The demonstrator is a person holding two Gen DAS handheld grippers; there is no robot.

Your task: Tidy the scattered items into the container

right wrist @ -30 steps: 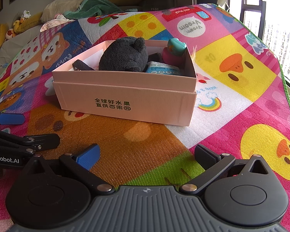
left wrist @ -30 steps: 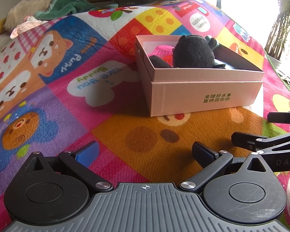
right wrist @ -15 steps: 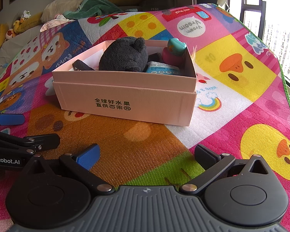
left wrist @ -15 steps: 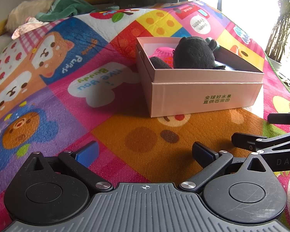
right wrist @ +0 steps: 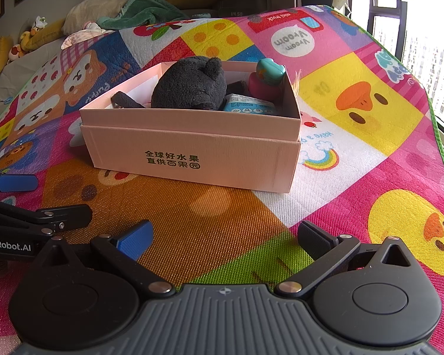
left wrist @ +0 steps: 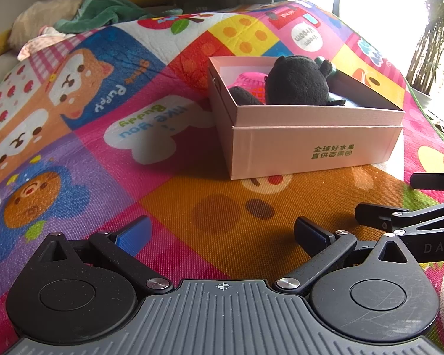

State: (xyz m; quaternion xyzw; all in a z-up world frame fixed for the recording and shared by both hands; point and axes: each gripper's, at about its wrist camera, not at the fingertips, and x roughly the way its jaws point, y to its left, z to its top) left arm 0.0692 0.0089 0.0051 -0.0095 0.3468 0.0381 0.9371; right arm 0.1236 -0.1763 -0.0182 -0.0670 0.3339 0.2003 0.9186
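A pink cardboard box (left wrist: pixel 310 151) (right wrist: pixel 192 153) stands on the colourful play mat. Inside it lie a black plush toy (left wrist: pixel 297 84) (right wrist: pixel 189 85), a pink item (left wrist: pixel 250 81), a teal-and-pink toy (right wrist: pixel 268 78) and a light blue packet (right wrist: pixel 248 107). My left gripper (left wrist: pixel 220 233) hovers low over the mat, well short of the box, open and empty. My right gripper (right wrist: pixel 225 236) is likewise open and empty, in front of the box. Each gripper shows at the edge of the other's view.
The play mat (right wrist: pixel 370 112) covers the whole surface. Pillows and a green cloth (right wrist: pixel 145 10) lie on a sofa beyond its far edge. A window (right wrist: pixel 414 44) is on the right and a plant (left wrist: pixel 435 29) stands past the mat.
Nothing has visibly changed apart from a very slight drift of the left wrist view. Both grippers stay open and empty.
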